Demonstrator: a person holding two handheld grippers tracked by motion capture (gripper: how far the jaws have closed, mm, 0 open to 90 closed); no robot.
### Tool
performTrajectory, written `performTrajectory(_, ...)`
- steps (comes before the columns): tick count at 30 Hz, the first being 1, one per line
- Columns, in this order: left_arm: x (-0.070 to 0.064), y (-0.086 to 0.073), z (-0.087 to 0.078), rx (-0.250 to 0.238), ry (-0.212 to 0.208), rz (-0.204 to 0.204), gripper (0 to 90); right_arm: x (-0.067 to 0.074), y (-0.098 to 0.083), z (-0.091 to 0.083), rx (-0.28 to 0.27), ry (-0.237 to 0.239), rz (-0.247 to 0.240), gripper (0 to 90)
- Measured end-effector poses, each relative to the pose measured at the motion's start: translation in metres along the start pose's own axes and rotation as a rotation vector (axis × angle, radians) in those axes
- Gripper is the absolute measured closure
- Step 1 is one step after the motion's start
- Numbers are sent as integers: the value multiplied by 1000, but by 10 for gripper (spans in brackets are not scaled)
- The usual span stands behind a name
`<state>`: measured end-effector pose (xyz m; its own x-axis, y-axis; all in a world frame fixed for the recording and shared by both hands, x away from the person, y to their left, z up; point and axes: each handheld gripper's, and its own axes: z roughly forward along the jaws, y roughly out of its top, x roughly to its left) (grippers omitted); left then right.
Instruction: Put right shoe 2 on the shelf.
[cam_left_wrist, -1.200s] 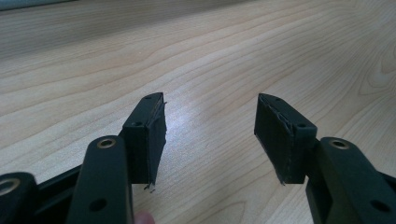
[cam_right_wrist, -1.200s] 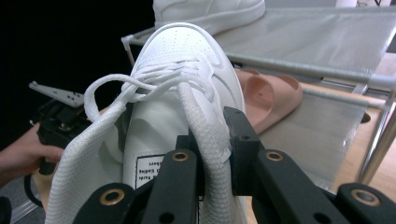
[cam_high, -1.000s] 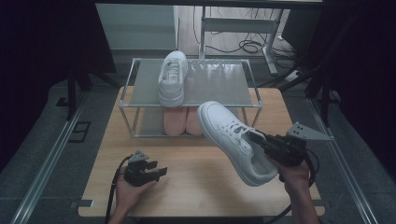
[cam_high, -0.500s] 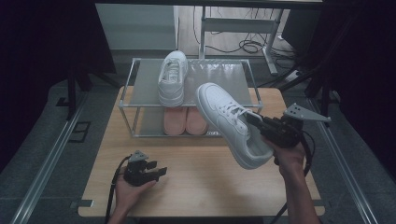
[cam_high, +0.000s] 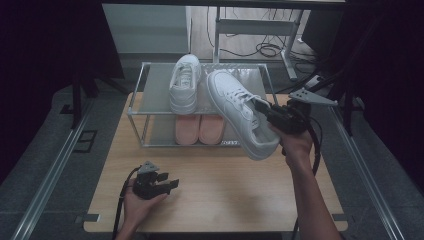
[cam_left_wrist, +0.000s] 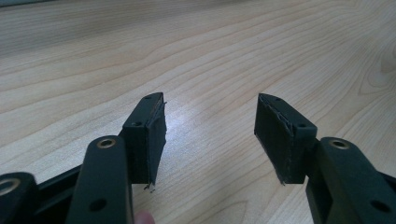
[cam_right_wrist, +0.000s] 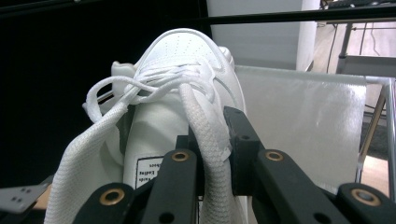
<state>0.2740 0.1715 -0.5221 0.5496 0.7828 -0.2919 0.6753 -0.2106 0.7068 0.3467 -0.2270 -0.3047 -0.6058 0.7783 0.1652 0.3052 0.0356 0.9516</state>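
Observation:
My right gripper (cam_high: 264, 111) is shut on the collar of a white sneaker (cam_high: 239, 111) and holds it in the air, toe toward the shelf rack (cam_high: 160, 75). In the right gripper view the jaws pinch the sneaker (cam_right_wrist: 182, 79) wall beside its laces, with the rack's grey top shelf (cam_right_wrist: 303, 121) beyond. A second white sneaker (cam_high: 184, 82) lies on the rack's top shelf at the left. A pink pair (cam_high: 199, 129) stands on the lower shelf. My left gripper (cam_high: 169, 184) rests on the wooden table (cam_high: 225, 200) near the front left, jaws open and empty (cam_left_wrist: 210, 135).
The metal rack stands at the table's far edge, its right half of the top shelf bare. Desk legs and cables (cam_high: 265, 47) lie on the floor behind. A floor rail (cam_high: 55, 165) runs along the left of the table.
The right gripper has carried the white sneaker up and away from me, from above the table's middle right to over the rack's right half. The left gripper has stayed put.

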Motion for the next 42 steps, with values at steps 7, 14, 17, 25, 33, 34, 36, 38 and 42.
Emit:
performTrajectory(7, 1, 0, -2, -3, 2, -2, 440, 0, 14, 19, 5, -30, -3, 826)
performTrajectory(14, 1, 0, -2, -2, 2, 1, 441, -3, 28, 35, 2, -56, 31, 826)
performTrajectory(17, 1, 1, -2, -5, 2, 1, 440, -4, 32, 41, 7, -69, 37, 825)
performTrajectory(25, 2, 0, -3, -2, 4, -4, 441, -10, 39, 58, 9, -107, 63, 825)
performTrajectory(33, 2, 1, -4, -6, 4, -6, 441, -17, 50, 73, 26, -154, 85, 825)
performTrajectory(34, 2, 1, -4, -7, 3, -7, 441, -18, 52, 76, 28, -164, 90, 825)
performTrajectory(36, 2, 1, -4, -7, 2, -8, 440, -19, 55, 80, 30, -179, 97, 825)
performTrajectory(38, 3, 1, -3, -7, 1, -8, 440, -20, 58, 84, 33, -193, 105, 825)
performTrajectory(42, 3, 0, -2, 0, -4, -4, 440, -21, 66, 98, 41, -229, 116, 825)
